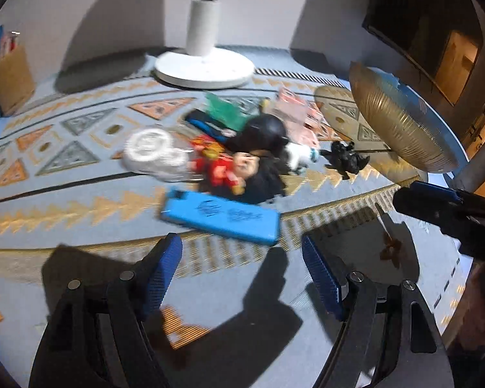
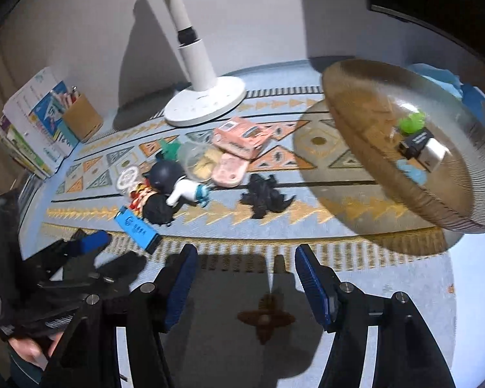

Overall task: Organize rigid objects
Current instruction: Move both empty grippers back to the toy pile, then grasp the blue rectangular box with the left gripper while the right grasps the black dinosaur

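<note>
A pile of small objects lies on a patterned blue rug: a blue flat case (image 1: 221, 216) (image 2: 137, 228), a red and black figure (image 1: 239, 171), a black helmet-like toy (image 1: 262, 131) (image 2: 166, 174), a white and teal toy (image 2: 190, 192), a black dinosaur figure (image 1: 346, 158) (image 2: 265, 199), a pink box (image 2: 242, 137) and a clear lidded cup (image 1: 150, 153). A round woven basket (image 2: 388, 129) (image 1: 397, 123) at the right holds a green toy (image 2: 412, 124) and a small black and white box (image 2: 423, 148). My left gripper (image 1: 242, 268) is open and empty just before the blue case. My right gripper (image 2: 245, 278) is open and empty.
A white fan stand (image 1: 205, 68) (image 2: 205, 105) stands behind the pile against the wall. A cardboard pen holder (image 2: 82, 118) and stacked books (image 2: 32, 135) sit at the far left. A brown flower mark (image 2: 265, 318) is on the rug in front of the right gripper.
</note>
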Available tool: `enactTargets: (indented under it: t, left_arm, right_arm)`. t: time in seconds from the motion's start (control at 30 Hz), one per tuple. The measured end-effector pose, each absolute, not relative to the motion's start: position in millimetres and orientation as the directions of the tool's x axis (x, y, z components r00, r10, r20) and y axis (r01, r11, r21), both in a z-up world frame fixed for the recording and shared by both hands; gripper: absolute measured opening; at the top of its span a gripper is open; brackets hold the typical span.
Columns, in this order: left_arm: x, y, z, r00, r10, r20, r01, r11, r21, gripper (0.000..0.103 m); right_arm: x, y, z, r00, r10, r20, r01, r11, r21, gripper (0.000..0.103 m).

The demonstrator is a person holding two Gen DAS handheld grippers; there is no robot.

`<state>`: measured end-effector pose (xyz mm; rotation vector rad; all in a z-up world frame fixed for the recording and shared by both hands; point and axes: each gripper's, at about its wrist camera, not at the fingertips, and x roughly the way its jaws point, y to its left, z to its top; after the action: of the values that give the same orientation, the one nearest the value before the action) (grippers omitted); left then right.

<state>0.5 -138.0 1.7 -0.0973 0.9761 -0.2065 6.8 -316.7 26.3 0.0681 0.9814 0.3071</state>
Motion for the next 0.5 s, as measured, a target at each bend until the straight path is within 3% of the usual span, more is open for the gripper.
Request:
enactTargets:
  t: [0.2,0.23,0.3,0.4,0.5]
  left_arm:
    - [15.5,-148.5,5.0,0.565,-0.166,-0.808,0.088,0.986,-0.141,0.074]
    - [15.5,-149.9,4.0,0.577,-0.137,-0.805,0.084,0.991,-0.108,0.07]
    - [12.0,-151.2,3.4,0.593,-0.093,-0.8,0.096,0.994,-0.044,0.054]
    - [6.2,-140.2,6.0,0.587,-0.128,-0.799,0.133,0.989,-0.061,0.04]
    - [-7.5,-120.6,7.5,0.558,-0.208,-0.804,0.209,0.972,-0.107,0.034]
  right_arm:
    - [10.9,-326.3,23.0,0.514,0.267,-0.815,-0.22,0.96,0.176,0.061]
    - [14.1,-327.0,21.3,0.511,0.269,-0.816,-0.218,0.959,0.18,0.061]
    - [19.6,-326.6,19.4,0.507,0.273,-0.818,-0.218,0.958,0.185,0.061]
    - [28.0,-324.3,17.6,0.51,0.261,-0.819,-0.223,0.96,0.167,0.061]
    - [39.9,-316.8,14.2,0.516,0.227,-0.826,-0.234,0.965,0.119,0.061]
